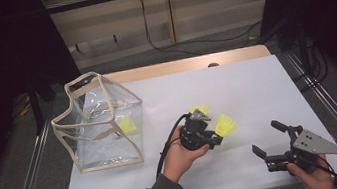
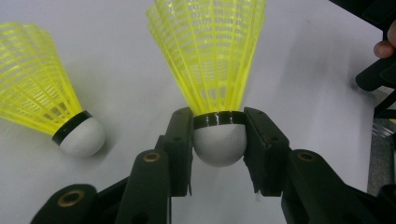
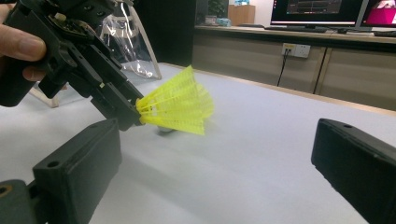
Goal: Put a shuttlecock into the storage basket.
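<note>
My left gripper (image 1: 217, 136) is shut on a yellow shuttlecock (image 1: 226, 125), held a little above the white table. In the left gripper view both pads clamp its white cork (image 2: 219, 142) at the black band, and the skirt fans away from me. A second yellow shuttlecock (image 2: 42, 105) lies on its side on the table just beyond (image 1: 200, 110). A third shuttlecock (image 1: 128, 125) is inside the clear bag (image 1: 102, 122). My right gripper (image 1: 267, 138) stands open near the front right with nothing between its jaws. In its own view (image 3: 215, 163) it faces the held shuttlecock (image 3: 180, 105).
The clear plastic bag with beige trim stands open-topped at the table's left. The white table top (image 1: 236, 84) ends in a wooden strip at the back. Metal rails run along both sides. Cabinets and monitors stand behind the table in the right gripper view.
</note>
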Motion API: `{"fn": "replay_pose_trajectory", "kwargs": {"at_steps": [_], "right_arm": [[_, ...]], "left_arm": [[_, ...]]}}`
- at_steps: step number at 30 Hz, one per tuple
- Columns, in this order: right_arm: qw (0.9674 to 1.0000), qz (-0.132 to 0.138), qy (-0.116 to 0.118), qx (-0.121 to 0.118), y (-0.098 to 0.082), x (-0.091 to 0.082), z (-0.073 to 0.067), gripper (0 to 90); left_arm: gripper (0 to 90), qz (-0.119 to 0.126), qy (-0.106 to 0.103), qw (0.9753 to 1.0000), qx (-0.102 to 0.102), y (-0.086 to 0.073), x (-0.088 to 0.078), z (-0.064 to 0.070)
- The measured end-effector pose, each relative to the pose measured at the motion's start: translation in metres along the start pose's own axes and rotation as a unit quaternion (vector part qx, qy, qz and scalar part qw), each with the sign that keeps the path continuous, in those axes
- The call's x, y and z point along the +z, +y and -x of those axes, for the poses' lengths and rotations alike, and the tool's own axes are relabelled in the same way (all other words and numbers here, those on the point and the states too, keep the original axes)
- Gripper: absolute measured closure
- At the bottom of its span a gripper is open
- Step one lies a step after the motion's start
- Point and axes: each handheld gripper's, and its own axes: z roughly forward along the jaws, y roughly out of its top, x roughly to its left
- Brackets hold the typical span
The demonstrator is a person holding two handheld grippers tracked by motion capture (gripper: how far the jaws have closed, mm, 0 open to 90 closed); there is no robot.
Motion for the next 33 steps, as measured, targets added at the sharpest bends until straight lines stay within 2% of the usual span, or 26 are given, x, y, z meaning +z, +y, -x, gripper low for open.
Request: {"fn": "replay_pose_trajectory", "kwargs": {"at_steps": [4,10,17,33], "right_arm": [[1.0000,0.000,0.000,0.000,0.000,0.000,0.000,1.5],[1.0000,-0.001,0.000,0.001,0.000,0.000,0.000,1.5],[1.0000,-0.001,0.000,0.000,0.000,0.000,0.000,1.5],[1.0000,-0.002,0.000,-0.001,0.000,0.002,0.000,1.5]], "left_arm": [[64.5,-0.003,0.003,1.0000,-0.002,-0.001,-0.005,-0.002],[64.6,-0.007,-0.005,0.9999,-0.006,-0.001,-0.012,-0.004],[64.6,-0.008,-0.006,0.9999,-0.011,0.001,-0.025,-0.011],[64.6,-0.008,0.007,0.9997,-0.023,-0.002,-0.043,-0.025]]}}
